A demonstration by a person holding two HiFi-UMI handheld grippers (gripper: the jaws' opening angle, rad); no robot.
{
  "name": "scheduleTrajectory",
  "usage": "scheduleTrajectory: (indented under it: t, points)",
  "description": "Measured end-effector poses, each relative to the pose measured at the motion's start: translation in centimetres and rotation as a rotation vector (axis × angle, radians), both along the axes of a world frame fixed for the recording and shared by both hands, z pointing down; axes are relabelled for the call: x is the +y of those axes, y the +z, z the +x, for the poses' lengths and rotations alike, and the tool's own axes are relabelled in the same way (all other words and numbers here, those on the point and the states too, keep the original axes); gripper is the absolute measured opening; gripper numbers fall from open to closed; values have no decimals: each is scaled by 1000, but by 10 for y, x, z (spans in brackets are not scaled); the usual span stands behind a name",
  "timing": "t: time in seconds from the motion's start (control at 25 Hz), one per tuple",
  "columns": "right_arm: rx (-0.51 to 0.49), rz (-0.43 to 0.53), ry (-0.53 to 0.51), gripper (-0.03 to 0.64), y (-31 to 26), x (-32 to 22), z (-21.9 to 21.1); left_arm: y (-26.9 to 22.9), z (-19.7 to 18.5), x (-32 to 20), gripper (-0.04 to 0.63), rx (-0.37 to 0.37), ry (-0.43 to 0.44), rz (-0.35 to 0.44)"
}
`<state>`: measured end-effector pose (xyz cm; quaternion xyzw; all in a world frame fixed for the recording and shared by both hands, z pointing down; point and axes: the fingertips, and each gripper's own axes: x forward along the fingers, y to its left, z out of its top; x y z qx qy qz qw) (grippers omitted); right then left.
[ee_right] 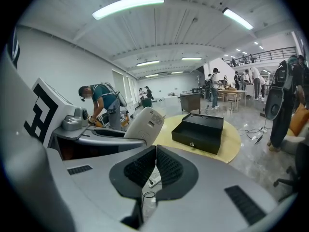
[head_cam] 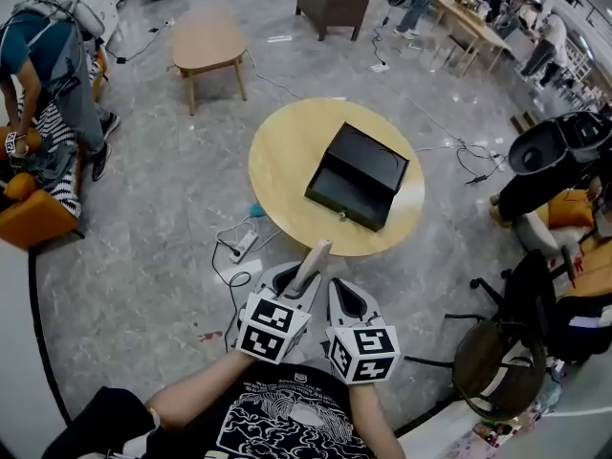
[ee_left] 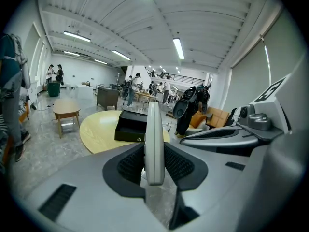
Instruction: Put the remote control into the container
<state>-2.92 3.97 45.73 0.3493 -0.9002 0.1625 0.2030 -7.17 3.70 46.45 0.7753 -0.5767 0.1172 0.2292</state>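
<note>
My left gripper [ee_left: 154, 162] is clamped on the white remote control [ee_left: 154, 137]. Both pads press its flat faces, and it stands edge-up and projects forward past the jaws. My right gripper [ee_right: 155, 167] sits just beside the left one, jaws together with nothing between them. Ahead, the black container [head_cam: 359, 175] rests on the round wooden table [head_cam: 282, 156]. The remote control is well apart from the container, short of the table's near edge.

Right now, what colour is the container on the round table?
The container is black, inside and out. It shows best in the head view.
</note>
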Motion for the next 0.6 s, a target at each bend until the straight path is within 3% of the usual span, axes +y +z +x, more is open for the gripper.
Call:
scheduleTrajectory:
  t: [0.6]
  points:
    - [-32, -7, 39, 24, 8, -54, -8, 6, -12, -50, 121, -39, 29, -9]
